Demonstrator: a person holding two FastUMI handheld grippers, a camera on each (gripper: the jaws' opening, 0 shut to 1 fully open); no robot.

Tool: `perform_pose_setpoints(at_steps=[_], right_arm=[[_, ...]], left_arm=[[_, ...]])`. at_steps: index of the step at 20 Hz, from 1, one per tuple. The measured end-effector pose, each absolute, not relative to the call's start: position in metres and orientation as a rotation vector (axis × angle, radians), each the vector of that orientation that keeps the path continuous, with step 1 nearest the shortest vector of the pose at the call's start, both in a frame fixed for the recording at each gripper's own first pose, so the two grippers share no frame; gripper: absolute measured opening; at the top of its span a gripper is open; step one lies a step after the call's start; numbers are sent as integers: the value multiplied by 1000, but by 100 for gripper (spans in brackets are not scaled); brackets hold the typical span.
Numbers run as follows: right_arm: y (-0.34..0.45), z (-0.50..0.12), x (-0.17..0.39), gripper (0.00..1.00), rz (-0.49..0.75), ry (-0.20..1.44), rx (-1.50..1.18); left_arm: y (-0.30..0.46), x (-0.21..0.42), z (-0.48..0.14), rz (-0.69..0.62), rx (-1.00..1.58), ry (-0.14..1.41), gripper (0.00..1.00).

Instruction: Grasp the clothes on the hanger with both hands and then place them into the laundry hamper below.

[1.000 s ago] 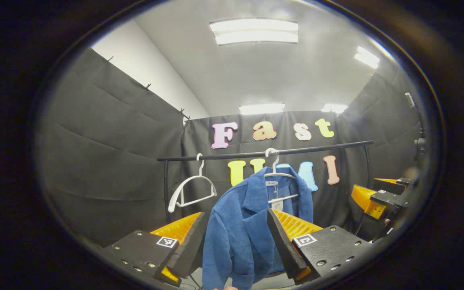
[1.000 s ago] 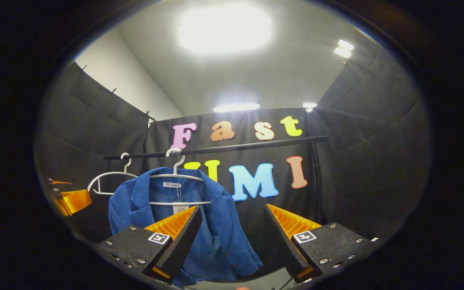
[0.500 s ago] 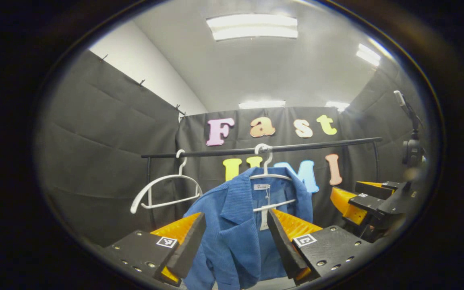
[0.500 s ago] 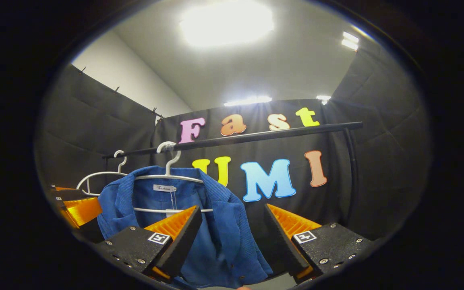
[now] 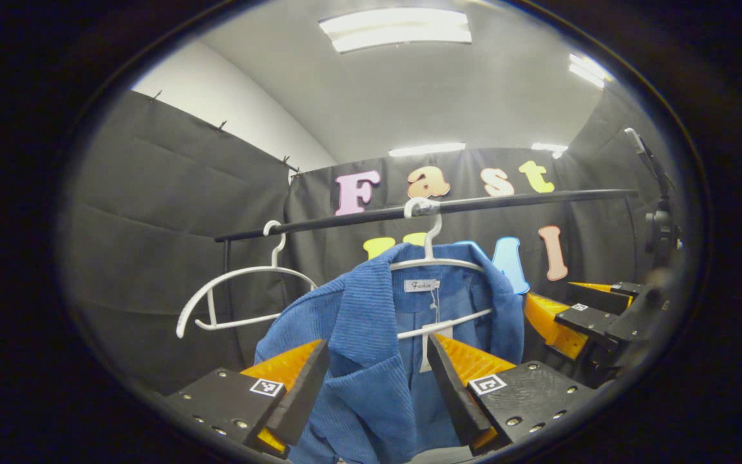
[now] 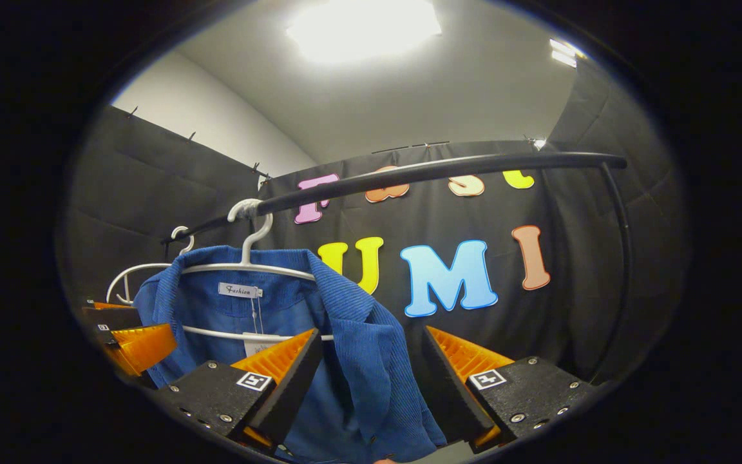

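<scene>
- The step in hand looks like the reach: neither gripper has taken the cloth yet.
- The blue jacket (image 5: 371, 335) hangs on a white hanger (image 5: 432, 261) from the black rail (image 5: 422, 209), beside an empty hanger (image 5: 242, 296).
- The left gripper (image 5: 377, 386) is released, jaws spread about the jacket's left lapel.
- The right gripper (image 6: 368, 380) is released too, framing the right shoulder.
- Next, judged: each closes on a shoulder, then both lift the jacket off the hanger; the hamper is unseen here.
</scene>
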State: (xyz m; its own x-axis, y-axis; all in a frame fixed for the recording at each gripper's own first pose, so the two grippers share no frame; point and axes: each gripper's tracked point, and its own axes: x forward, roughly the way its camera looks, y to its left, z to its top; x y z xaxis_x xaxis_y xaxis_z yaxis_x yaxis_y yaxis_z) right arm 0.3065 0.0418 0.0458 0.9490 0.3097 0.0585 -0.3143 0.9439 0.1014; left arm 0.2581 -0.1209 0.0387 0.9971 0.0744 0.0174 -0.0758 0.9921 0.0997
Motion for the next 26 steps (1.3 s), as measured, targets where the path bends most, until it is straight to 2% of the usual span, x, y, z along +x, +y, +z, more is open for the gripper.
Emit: perform_pose_setpoints(at_steps=[1,12,14,15,16,18,19,20,22,23,25,26], right_arm=[[44,40,313,95,325,-29,112],[70,-10,356,95,373,65,140],[70,-12,359,90,371,65,140],[70,-12,358,83,372,64,140],[71,-13,359,79,373,67,137],[76,-13,359,64,390,70,140],[80,-12,358,49,410,70,148],[82,-10,356,43,422,64,156],[73,-2,357,22,400,24,157],[69,4,356,9,382,-6,155],[65,17,354,4,374,-57,157],[59,23,355,4,358,-80,154]], left_arm=[[-121,264,32,86,105,0,88],[-111,291,2,186,140,51,88],[-112,293,0,198,157,52,88],[-112,295,-2,203,158,52,94],[-111,295,-4,209,152,50,94],[-108,291,-6,225,127,49,70],[-110,289,-7,220,115,50,58],[-112,290,-7,202,109,51,51],[-115,290,-9,176,90,62,36],[-116,290,-8,173,85,54,29],[-121,290,-4,146,78,38,14],[-115,286,-2,172,81,26,7]])
